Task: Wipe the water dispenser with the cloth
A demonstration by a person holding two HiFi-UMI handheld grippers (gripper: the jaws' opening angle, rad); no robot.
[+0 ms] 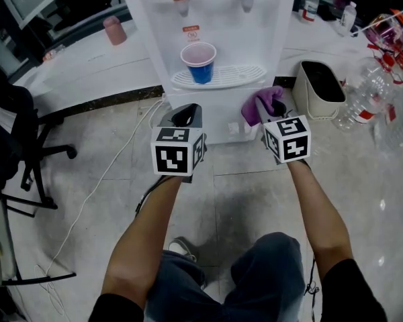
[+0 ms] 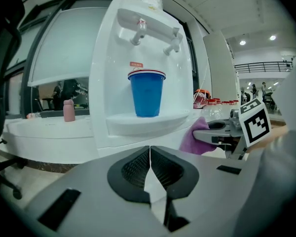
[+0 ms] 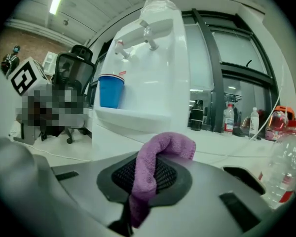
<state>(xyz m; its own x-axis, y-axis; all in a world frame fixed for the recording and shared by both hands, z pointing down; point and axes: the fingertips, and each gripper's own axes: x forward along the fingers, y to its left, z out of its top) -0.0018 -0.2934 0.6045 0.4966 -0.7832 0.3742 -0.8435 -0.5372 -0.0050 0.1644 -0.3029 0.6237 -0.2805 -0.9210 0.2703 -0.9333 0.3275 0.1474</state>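
Observation:
A white water dispenser (image 1: 215, 19) stands ahead with two taps and a blue cup (image 1: 199, 62) on its drip tray (image 1: 218, 78). My right gripper (image 1: 270, 107) is shut on a purple cloth (image 1: 256, 106), held just in front of the dispenser's lower front, below the tray's right end. In the right gripper view the cloth (image 3: 155, 169) drapes out from between the jaws. My left gripper (image 1: 186, 116) is shut on nothing and hovers below the tray's left side. The left gripper view shows the cup (image 2: 146, 93), the dispenser (image 2: 138, 73) and the cloth (image 2: 197, 137) at right.
A white bin (image 1: 319, 89) stands to the right of the dispenser, with clear plastic bottles (image 1: 366, 102) beyond it. A black office chair (image 1: 17, 146) is at the left. A white cable (image 1: 101, 180) runs across the tiled floor. A pink bottle (image 1: 114, 29) sits on the ledge behind.

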